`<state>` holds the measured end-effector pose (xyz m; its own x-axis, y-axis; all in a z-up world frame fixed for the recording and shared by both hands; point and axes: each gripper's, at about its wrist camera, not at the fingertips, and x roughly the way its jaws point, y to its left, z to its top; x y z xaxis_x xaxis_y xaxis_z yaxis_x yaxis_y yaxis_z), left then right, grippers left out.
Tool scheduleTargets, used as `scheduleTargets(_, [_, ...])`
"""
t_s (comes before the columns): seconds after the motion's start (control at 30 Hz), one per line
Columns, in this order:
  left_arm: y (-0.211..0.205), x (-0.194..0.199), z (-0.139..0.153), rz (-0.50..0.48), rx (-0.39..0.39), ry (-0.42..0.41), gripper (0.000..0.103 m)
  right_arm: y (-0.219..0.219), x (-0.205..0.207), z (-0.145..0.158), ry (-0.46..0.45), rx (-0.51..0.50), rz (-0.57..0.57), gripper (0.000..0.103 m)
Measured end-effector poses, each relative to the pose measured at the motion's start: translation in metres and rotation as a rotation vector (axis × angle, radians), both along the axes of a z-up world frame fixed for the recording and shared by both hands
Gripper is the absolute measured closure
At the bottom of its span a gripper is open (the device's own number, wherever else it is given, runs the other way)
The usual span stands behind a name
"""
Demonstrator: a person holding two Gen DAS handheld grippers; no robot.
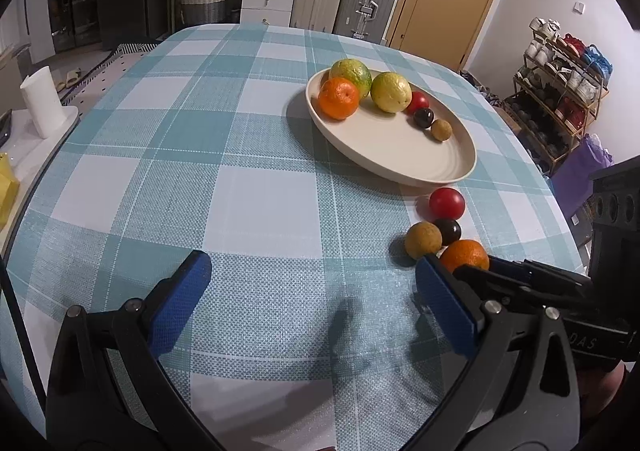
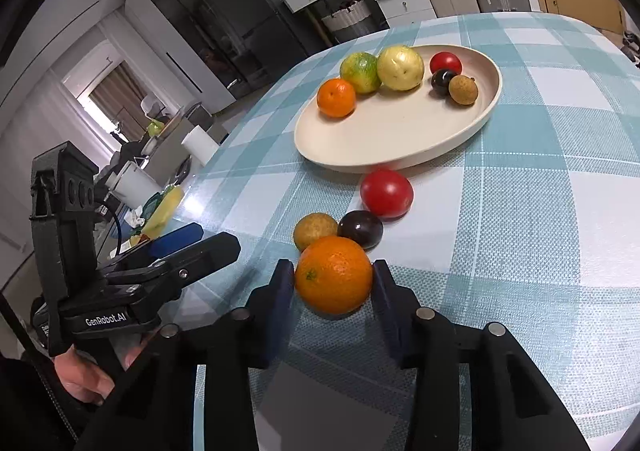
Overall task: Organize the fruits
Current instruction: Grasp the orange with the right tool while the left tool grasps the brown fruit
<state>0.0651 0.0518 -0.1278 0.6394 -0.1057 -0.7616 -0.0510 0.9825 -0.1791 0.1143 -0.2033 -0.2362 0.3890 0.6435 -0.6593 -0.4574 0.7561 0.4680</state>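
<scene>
**Right wrist view: tool closes on the loose orange**

Right wrist view shows the right tool (image 2: 334,283) straddling an orange (image 2: 334,275) that sits on the bench (image 2: 560,251), one dark pad at each side of it and both appearing to touch the peel. No earlier frame is at hand, so I judge only that the grip looks set across the widest part, which should keep a round fruit from rolling out. The orange is bright, dimpled, with a small green stem scar facing the camera.

Just behind it, touching or nearly so, lie a tan fruit (image 2: 315,229) and a dark plum (image 2: 360,229), then a red tomato (image 2: 386,193) close to the plate (image 2: 340,155). These loose ones probably wait their turn.

Farther off, the plate already carries a second orange (image 2: 336,97), a green-yellow citrus (image 2: 360,72), a pale yellow fruit (image 2: 400,67) and three small ones, grouped large beside large, small beside small.

The left tool (image 1: 312,291) hovers wide apart and empty over the cloth, beside the work.
</scene>
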Motion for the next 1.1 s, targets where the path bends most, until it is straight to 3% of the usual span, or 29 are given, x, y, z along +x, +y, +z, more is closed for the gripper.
scheduleTargets(0.5, [-0.010,0.008,0.003,-0.040,0.012,0.007,0.001,-0.022,-0.012,0.010,-0.033,0.033,-0.020,0.064])
scheduleTargets(0.83, [-0.036,0.027,-0.005,-0.172,0.002,0.036,0.001,-0.045,-0.018,0.020,-0.067,0.052,-0.055,0.064])
scheduleTargets(1.0, [-0.050,0.034,-0.007,-0.233,0.038,0.032,0.002,-0.055,-0.018,0.020,-0.070,0.056,-0.075,0.064])
scheduleTargets(1.1, [-0.054,0.038,-0.008,-0.277,0.031,0.033,0.009,-0.059,-0.018,0.019,-0.066,0.055,-0.086,0.063])
